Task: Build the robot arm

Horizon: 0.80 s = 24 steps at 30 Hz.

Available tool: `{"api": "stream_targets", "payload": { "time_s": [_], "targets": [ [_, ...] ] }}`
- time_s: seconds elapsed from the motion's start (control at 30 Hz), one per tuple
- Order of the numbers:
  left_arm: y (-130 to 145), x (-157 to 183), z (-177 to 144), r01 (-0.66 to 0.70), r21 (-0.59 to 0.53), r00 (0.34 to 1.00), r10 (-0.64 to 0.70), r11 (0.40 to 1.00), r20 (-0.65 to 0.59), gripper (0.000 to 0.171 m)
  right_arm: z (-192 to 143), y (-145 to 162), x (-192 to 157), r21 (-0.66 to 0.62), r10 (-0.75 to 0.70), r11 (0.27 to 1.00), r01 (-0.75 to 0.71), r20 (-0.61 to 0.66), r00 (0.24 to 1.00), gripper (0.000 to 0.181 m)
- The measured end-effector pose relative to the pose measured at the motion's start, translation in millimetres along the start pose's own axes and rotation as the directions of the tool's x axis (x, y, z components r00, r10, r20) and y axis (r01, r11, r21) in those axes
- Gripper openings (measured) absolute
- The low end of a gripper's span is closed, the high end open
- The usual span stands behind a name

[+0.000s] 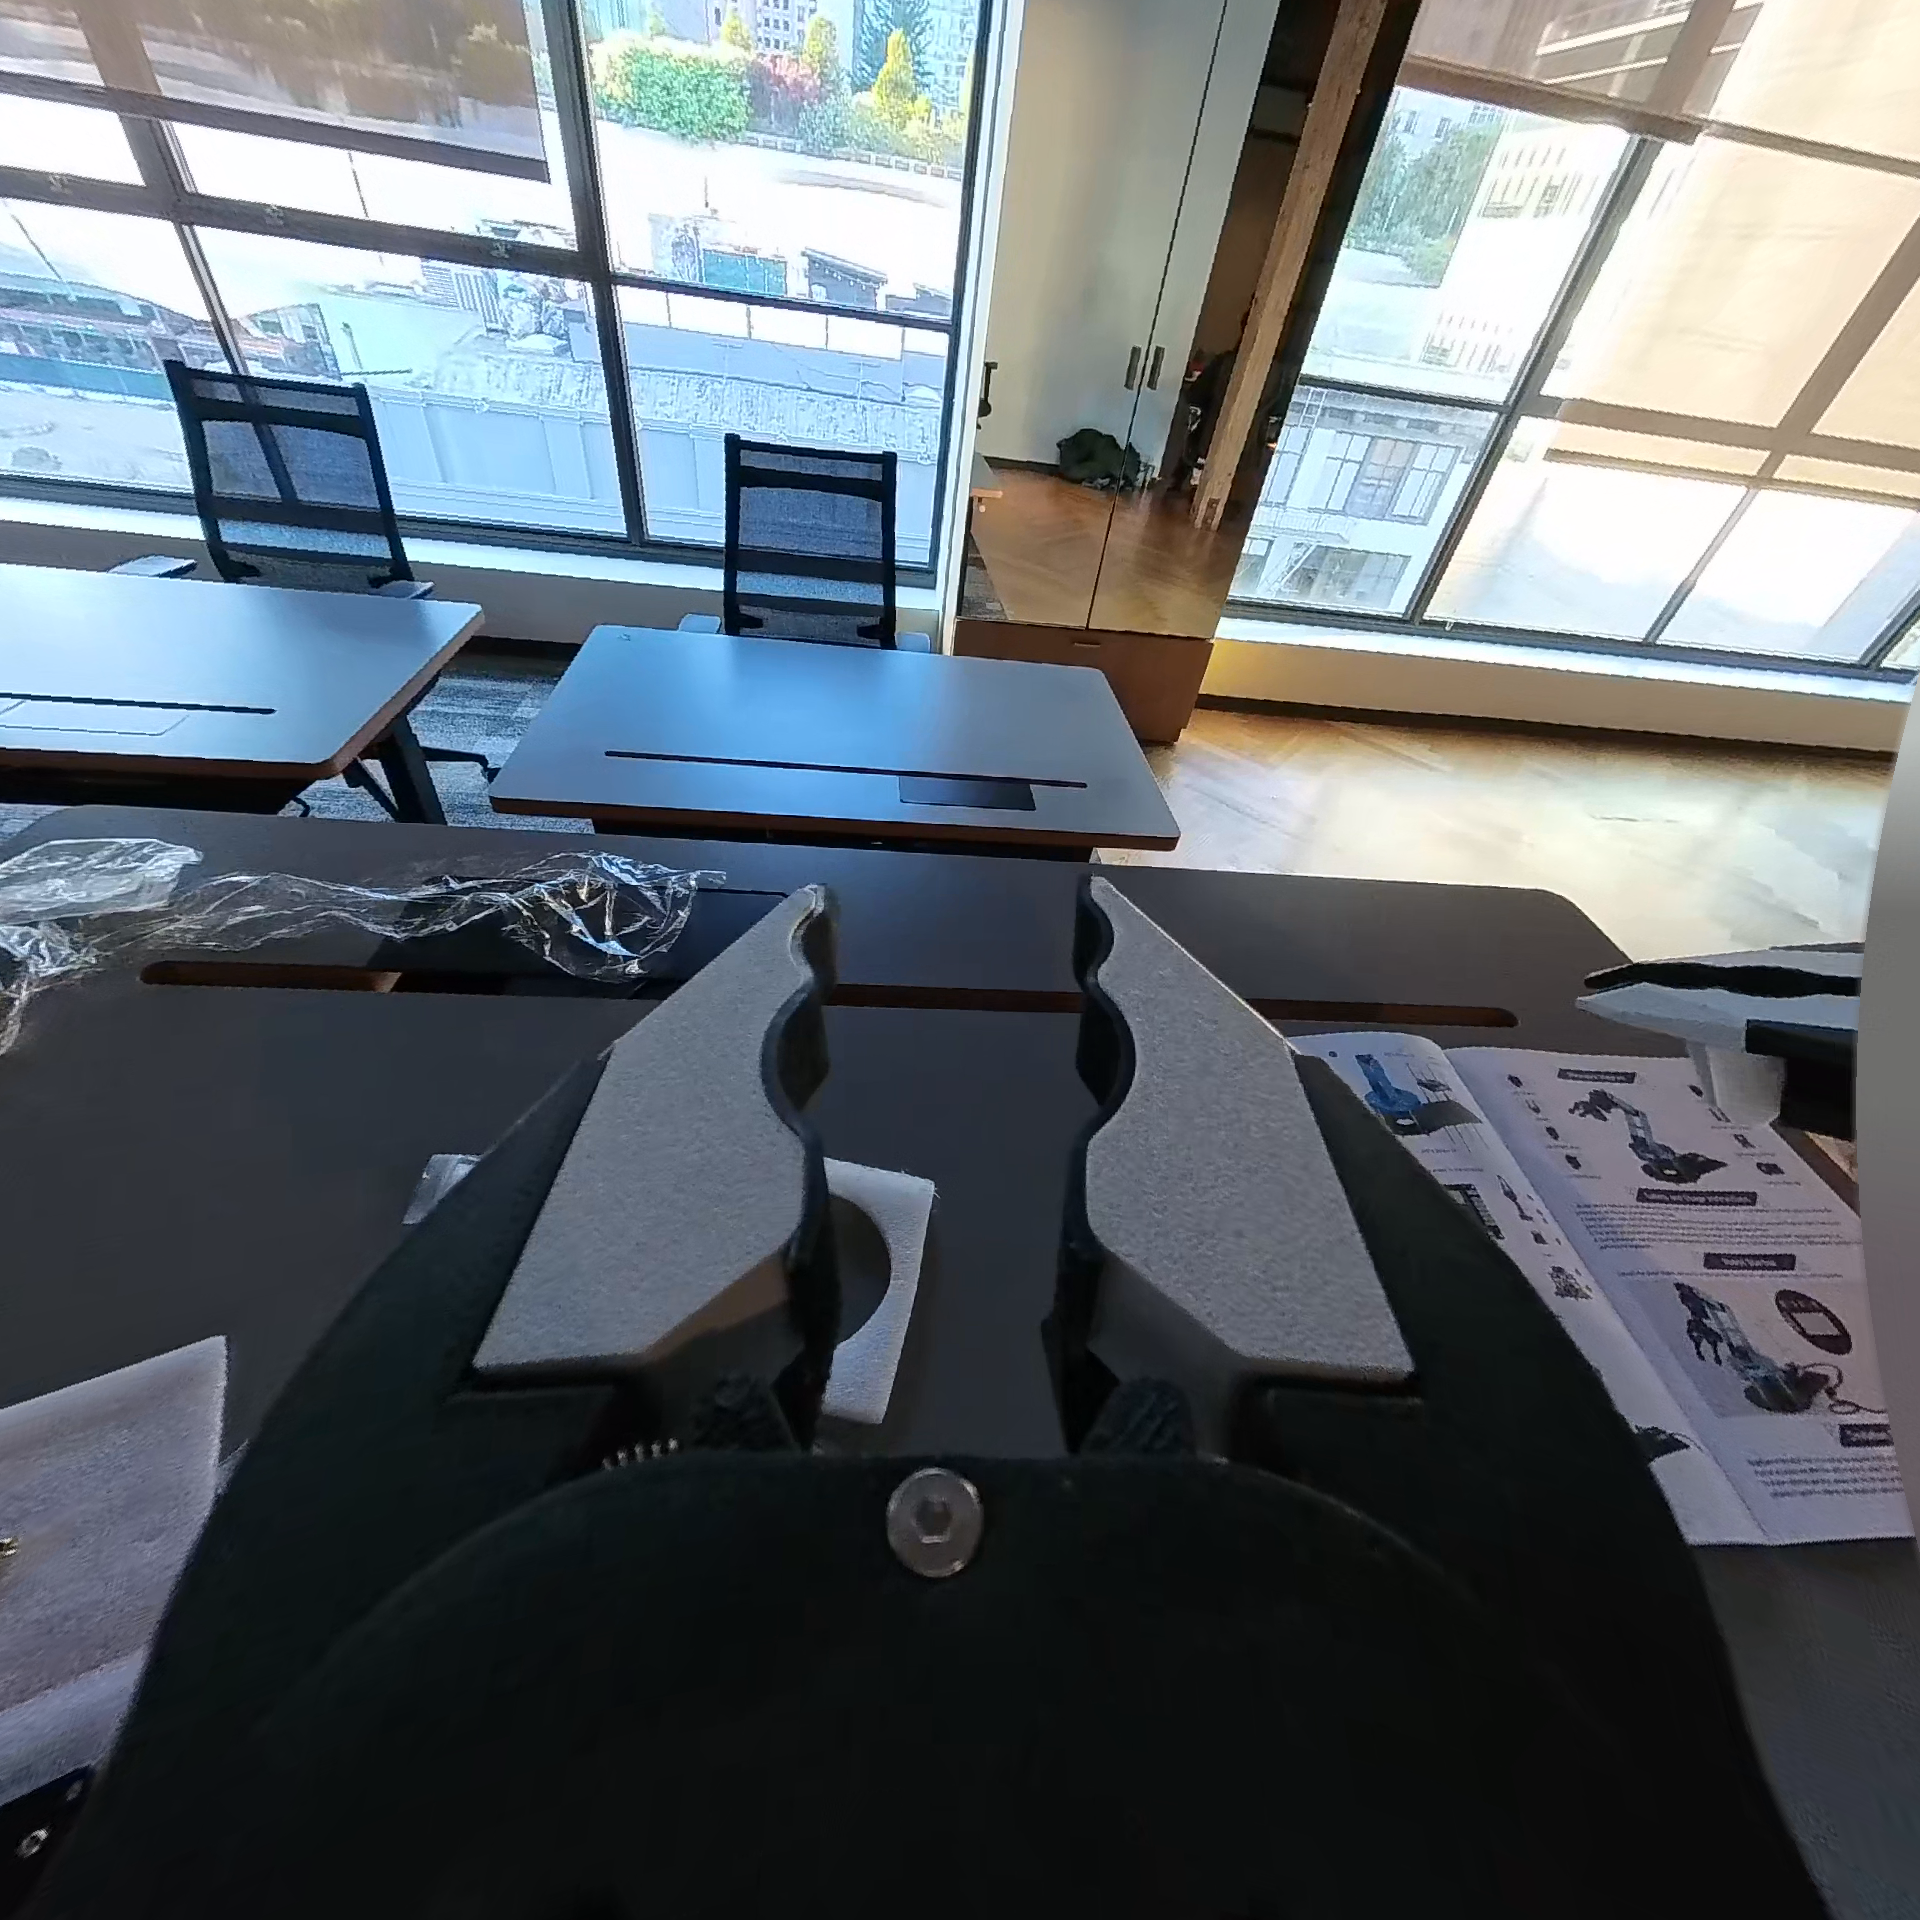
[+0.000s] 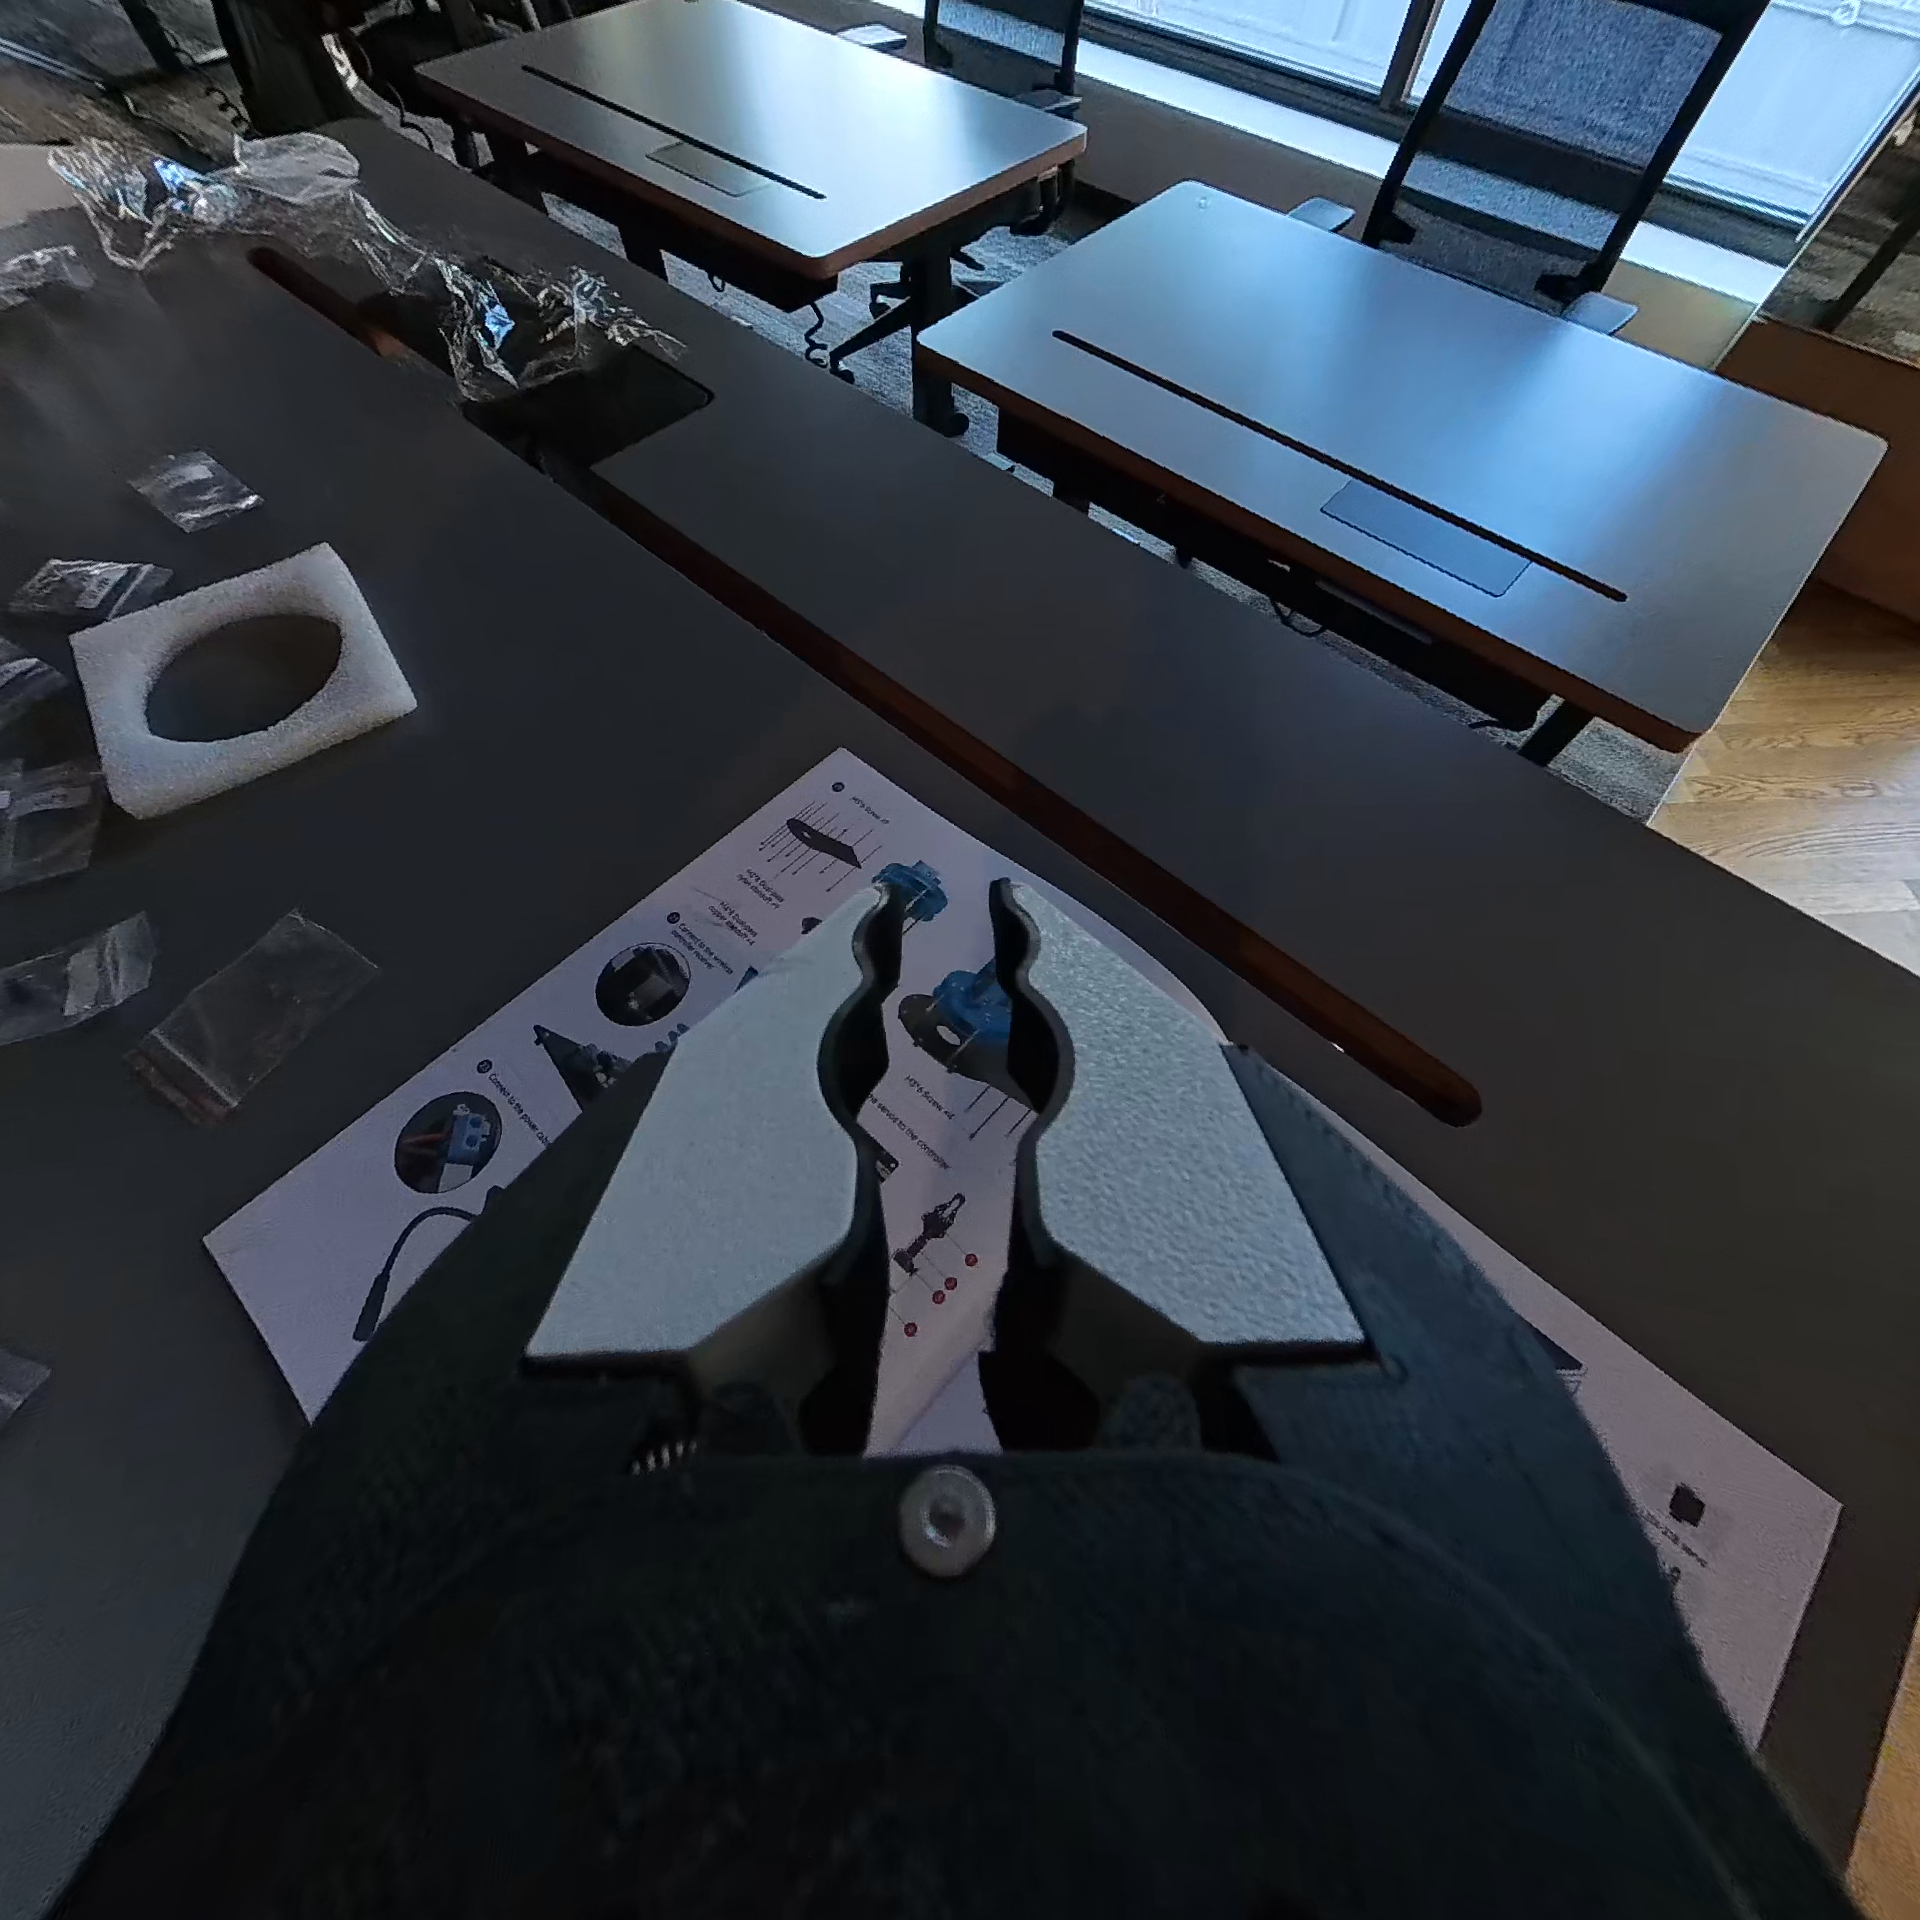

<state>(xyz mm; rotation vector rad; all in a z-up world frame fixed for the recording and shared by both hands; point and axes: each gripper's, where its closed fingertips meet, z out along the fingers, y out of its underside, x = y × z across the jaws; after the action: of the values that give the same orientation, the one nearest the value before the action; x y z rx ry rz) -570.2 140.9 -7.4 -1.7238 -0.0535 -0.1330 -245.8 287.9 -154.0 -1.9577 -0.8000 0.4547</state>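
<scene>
- Left wrist view: I am holding my left gripper point(image 1: 951, 914) above the dark bench point(image 1: 312, 1122), jaws spread wide with nothing between them, touching nothing.
- Just under my left finger a white foam square point(image 1: 883, 1299) with a round hole is lying flat on the bench; it is the thing nearest these jaws. I am judging it very light, soft and squashy, best taken across one solid edge of the frame, not over the hole.
- Crumpled clear plastic wrap point(image 1: 457, 914) is lying farther out to the left, by the slot in the bench. It looks flimsy and slippery, so it would need pinching at a bunched fold.
- At the right edge my right gripper point(image 1: 1621, 987) is hovering over an open printed booklet point(image 1: 1662, 1299).
- Right wrist view: my right gripper point(image 2: 940, 899) is hanging over the booklet point(image 2: 644, 997), jaws only narrowly parted and empty; whether the tips are touching the page I cannot tell.
- The booklet is lying flat, thin and limp, I judge; a free edge or corner is the only place to catch it.
- To the left are lying the foam square point(image 2: 239, 675) and several small clear bags point(image 2: 249, 1013), well apart from these jaws.
</scene>
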Motion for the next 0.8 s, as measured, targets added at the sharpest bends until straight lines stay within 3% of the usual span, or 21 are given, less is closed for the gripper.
{"api": "stream_targets", "payload": {
  "time_s": [0.8],
  "targets": [
    [4.4,-18.8,-2.9,0.019,-0.026,0.999,-0.018,0.999,0.048,0.045,1.9,-1.6,-2.6,0.013,-0.026,1.0,0.026,0.0,1.0,0.012]
  ]
}}
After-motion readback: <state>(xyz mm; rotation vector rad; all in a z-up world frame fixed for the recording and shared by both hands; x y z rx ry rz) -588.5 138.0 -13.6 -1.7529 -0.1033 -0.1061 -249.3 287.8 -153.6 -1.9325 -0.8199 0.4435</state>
